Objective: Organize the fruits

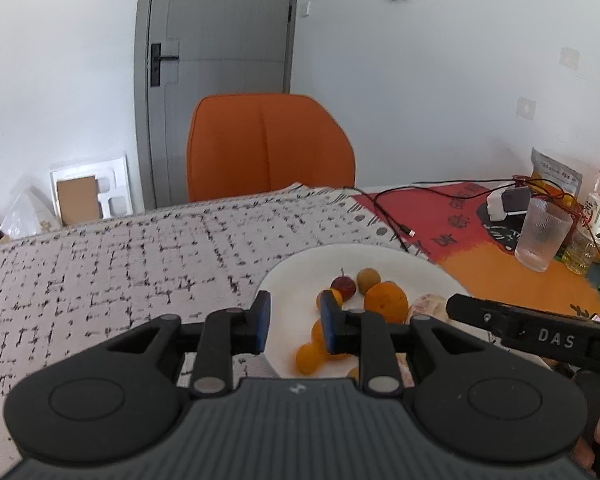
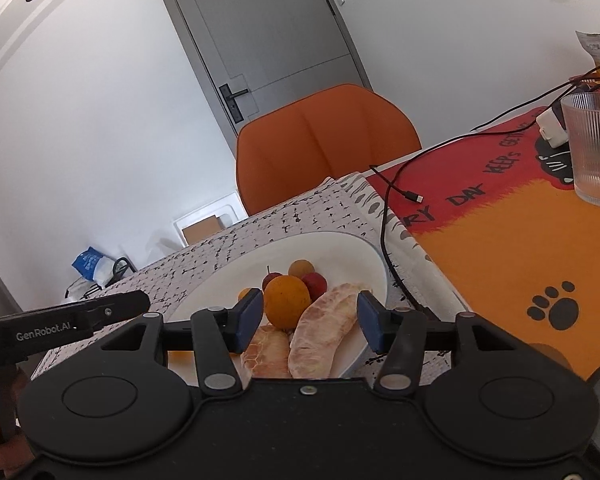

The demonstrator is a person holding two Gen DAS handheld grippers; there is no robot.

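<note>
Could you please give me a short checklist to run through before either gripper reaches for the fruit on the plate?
1. Left gripper empty: ok, jaws slightly apart with nothing between them.
2. Right gripper empty: ok, jaws open, pads touching nothing.
3. Fruit sits on the white plate: ok, the large orange, pomelo segments and small fruits all lie inside the rim.
4. Black cable off the plate: ok, it runs just beside the rim.
5. Glass out of the way: ok, standing apart on the orange mat.
6. Where sorted fruit should go: cannot tell.
</note>
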